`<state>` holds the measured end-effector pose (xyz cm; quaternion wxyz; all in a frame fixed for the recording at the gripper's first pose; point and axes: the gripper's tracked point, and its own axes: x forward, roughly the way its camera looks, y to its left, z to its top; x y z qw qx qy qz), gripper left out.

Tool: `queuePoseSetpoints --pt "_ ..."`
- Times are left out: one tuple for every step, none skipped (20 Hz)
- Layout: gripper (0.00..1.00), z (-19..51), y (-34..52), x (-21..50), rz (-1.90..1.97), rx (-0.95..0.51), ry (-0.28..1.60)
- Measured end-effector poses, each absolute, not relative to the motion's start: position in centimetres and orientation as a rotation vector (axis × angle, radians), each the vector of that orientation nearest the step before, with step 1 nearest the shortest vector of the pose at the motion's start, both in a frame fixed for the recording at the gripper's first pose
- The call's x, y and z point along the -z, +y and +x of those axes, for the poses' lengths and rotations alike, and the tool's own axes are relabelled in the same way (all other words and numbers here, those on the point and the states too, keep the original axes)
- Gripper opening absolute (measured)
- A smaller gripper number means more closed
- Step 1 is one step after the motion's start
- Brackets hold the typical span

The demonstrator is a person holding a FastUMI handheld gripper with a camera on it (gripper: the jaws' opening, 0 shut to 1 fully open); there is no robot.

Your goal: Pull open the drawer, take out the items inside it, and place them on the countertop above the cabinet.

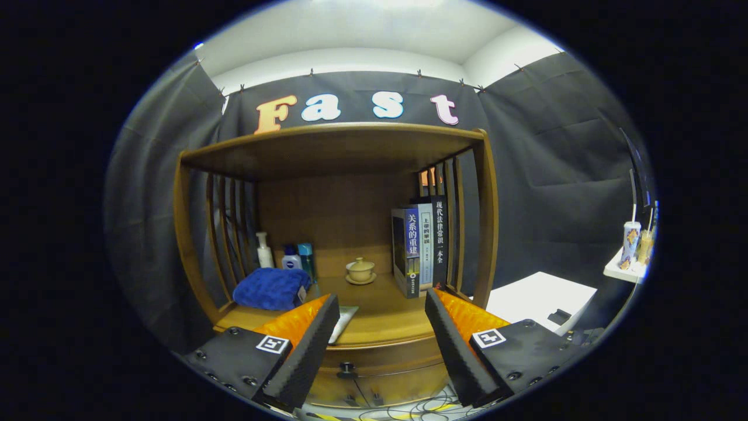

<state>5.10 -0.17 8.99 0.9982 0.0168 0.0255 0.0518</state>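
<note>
Facing the brown wooden cabinet (333,193) with its slatted sides, I hold my gripper (383,304) with jaws spread wide and nothing between them. Its one drawer (380,365) sits shut low between my fingers, its long axis running across from one finger to the other, its front and small dark round knob (347,368) pointing toward me. What lies inside is hidden. The wooden countertop (380,310) just ahead of my fingers carries a folded blue towel (272,288) beyond my left finger, three upright books (421,245) beyond my right one, three bottles (286,254) behind the towel, and one lidded cream ceramic cup on a saucer (360,271) straight ahead.
</note>
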Motion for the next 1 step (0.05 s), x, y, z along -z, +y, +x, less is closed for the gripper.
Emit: queuePoseSetpoints --pt "0.98 4.99 -0.19 -9.17 0.038 -0.103 0.05"
